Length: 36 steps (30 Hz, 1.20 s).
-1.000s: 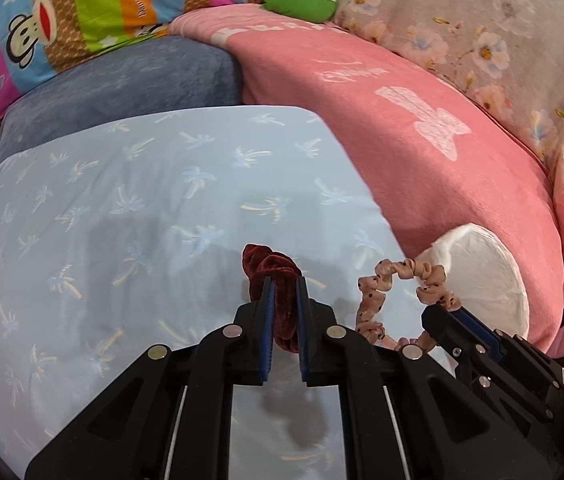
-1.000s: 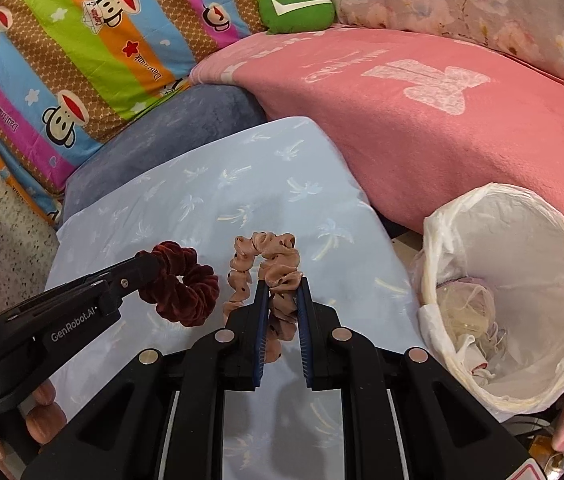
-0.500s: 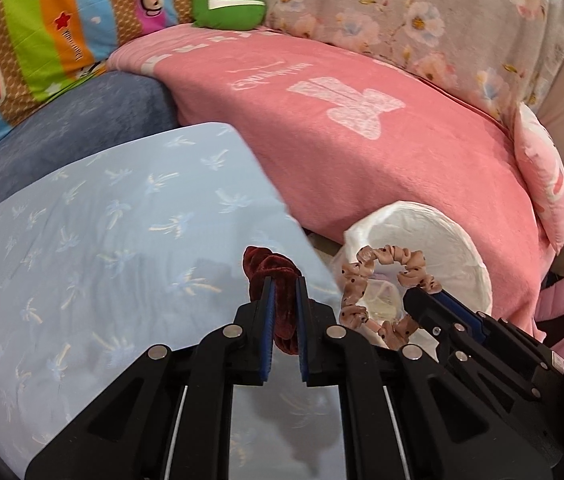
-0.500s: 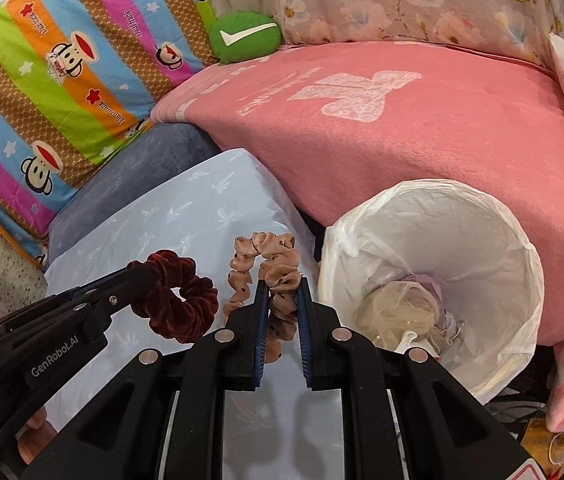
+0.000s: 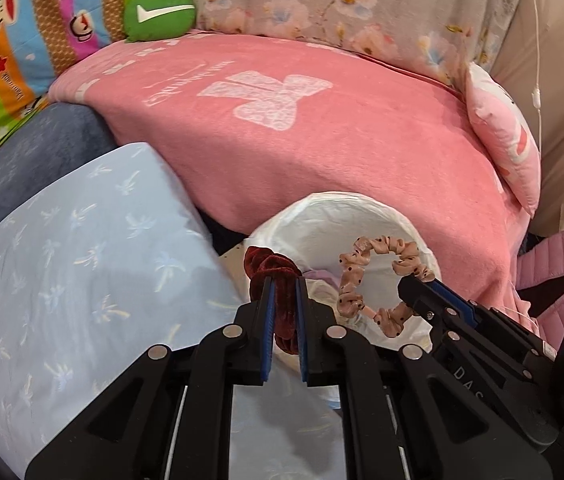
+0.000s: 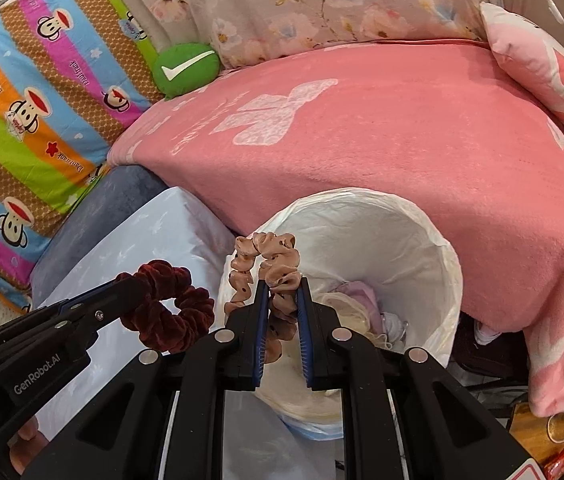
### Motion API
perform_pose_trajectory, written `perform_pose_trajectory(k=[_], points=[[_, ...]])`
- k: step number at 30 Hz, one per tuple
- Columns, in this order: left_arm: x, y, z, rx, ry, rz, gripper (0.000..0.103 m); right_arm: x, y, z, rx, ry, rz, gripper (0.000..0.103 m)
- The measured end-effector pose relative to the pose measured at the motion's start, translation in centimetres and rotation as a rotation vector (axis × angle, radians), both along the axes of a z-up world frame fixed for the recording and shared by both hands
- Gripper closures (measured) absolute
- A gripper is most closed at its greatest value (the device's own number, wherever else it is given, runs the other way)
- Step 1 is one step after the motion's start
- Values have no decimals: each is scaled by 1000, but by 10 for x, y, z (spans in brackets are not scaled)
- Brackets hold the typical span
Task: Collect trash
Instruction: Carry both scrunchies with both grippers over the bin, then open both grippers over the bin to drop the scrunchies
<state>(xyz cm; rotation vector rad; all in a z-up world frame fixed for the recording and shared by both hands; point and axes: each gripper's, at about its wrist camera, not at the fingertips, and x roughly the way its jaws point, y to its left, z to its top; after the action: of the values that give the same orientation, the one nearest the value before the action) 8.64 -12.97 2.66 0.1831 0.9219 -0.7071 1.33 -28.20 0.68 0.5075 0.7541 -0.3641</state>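
Observation:
My left gripper (image 5: 282, 282) is shut on a dark red velvet scrunchie (image 5: 266, 266), seen too as the red scrunchie (image 6: 170, 312) in the right wrist view. My right gripper (image 6: 282, 284) is shut on a peach dotted scrunchie (image 6: 266, 256), which shows as the peach scrunchie (image 5: 377, 276) in the left wrist view. Both hang over the near rim of a bin lined with a white bag (image 6: 401, 240) (image 5: 333, 220). The peach one is over the bin's mouth, the red one at its left edge. Crumpled trash (image 6: 357, 300) lies inside.
A light blue patterned cushion (image 5: 82, 260) lies left of the bin. A pink blanket (image 5: 301, 120) covers the bed behind it, with a pink pillow (image 5: 505, 136), a green check-mark cushion (image 5: 160, 14) and a striped monkey pillow (image 6: 22, 120). Clutter lies on the floor at right (image 6: 553, 432).
Both grippers have carried their scrunchies to the right, off the blue cushion and over to the white-lined bin. Both grips are unchanged.

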Motion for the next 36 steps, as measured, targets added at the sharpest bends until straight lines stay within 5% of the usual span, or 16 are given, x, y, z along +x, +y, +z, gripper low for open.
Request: perform_pose_trajectory(k=[8, 15, 36], points=[[-2, -26, -2, -23, 55, -40, 91, -5, -20, -3, -6, 10, -37, 90], [2, -22, -1, -6, 1, 16, 53, -2, -24, -3, -19, 5, -43, 83], [1, -3, -5, 44, -60, 76, 49, -1, -3, 7, -112, 44, 37, 73]])
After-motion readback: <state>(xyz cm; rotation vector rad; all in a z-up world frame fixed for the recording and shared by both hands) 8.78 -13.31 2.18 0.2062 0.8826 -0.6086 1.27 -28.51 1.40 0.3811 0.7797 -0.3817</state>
